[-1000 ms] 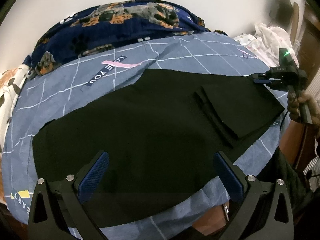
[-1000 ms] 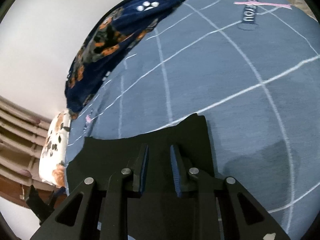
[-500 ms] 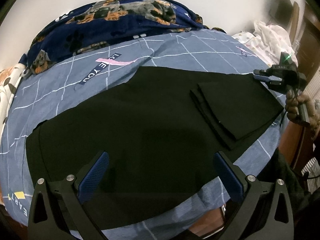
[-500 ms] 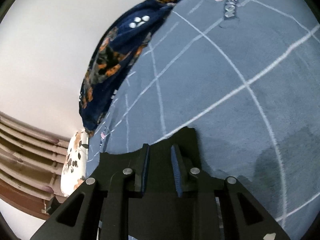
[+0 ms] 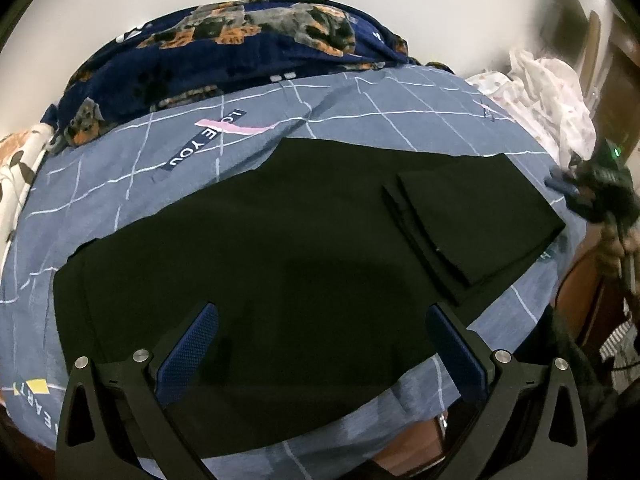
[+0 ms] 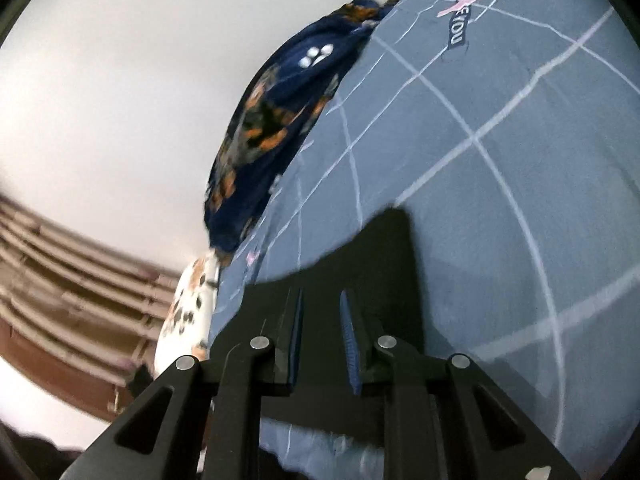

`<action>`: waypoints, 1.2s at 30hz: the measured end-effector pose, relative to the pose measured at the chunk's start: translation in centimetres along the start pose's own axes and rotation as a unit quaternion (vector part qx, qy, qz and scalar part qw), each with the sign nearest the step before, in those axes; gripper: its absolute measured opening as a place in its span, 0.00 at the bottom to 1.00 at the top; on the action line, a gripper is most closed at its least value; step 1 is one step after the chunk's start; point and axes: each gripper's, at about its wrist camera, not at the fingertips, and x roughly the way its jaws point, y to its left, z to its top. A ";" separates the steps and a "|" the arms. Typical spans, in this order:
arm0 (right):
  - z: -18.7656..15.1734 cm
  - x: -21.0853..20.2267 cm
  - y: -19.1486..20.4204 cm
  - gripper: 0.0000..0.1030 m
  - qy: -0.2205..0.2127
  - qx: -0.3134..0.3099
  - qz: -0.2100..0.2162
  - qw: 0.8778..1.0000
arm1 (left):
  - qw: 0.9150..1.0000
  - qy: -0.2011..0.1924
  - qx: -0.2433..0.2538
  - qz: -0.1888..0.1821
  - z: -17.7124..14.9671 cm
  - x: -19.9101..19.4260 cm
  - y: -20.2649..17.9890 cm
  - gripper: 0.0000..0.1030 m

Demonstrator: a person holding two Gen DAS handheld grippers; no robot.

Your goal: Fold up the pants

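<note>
Black pants (image 5: 300,260) lie flat across the blue checked bed sheet (image 5: 360,108), their leg ends folded over into a stacked flap (image 5: 480,216) on the right. My left gripper (image 5: 320,312) hovers open and wide over the pants near the bed's front edge, holding nothing. My right gripper (image 5: 560,186), held by a hand (image 5: 616,240), sits just off the flap's far right edge. In the right wrist view the right gripper (image 6: 321,296) keeps a narrow gap, and the pants' corner (image 6: 380,264) lies beyond the tips with no cloth pinched.
A navy dog-print blanket (image 5: 240,52) is bunched along the wall at the back. A white cloth pile (image 5: 548,92) lies at the back right and a spotted pillow (image 5: 16,168) at the left. The bed drops off at the front and right.
The right gripper has drawn away to the right from the flap's corner and tipped upward, so more wall shows. The left gripper and the pants have stayed put.
</note>
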 end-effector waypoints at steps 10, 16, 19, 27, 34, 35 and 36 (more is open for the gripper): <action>-4.1 0.7 -2.4 0.12 0.030 0.013 -0.053 0.998 | 1.000 -0.012 0.007 0.007 -0.2 -0.7 -0.2 1.00; -3.9 1.0 -0.9 0.19 0.034 -0.005 -0.083 0.996 | 1.000 -0.015 -0.002 0.025 -0.7 -1.0 0.5 1.00; -3.9 0.9 1.1 0.19 0.028 -0.032 -0.092 0.995 | 0.999 -0.017 -0.001 0.039 -0.9 -1.2 0.9 1.00; -5.0 4.0 7.9 0.27 0.053 -0.087 -0.044 0.994 | 0.998 -0.019 -0.010 0.053 -1.1 -1.3 1.9 1.00; -7.5 9.2 11.8 0.40 0.094 -0.089 0.015 0.991 | 0.997 -0.019 -0.009 0.070 -1.3 -1.8 2.4 1.00; -7.9 9.7 12.0 0.40 0.099 -0.091 0.016 0.991 | 0.997 -0.019 -0.010 0.074 -1.4 -1.9 2.6 1.00; -8.3 10.3 12.3 0.42 0.109 -0.094 0.017 0.989 | 0.997 -0.019 -0.011 0.076 -1.4 -2.1 2.7 1.00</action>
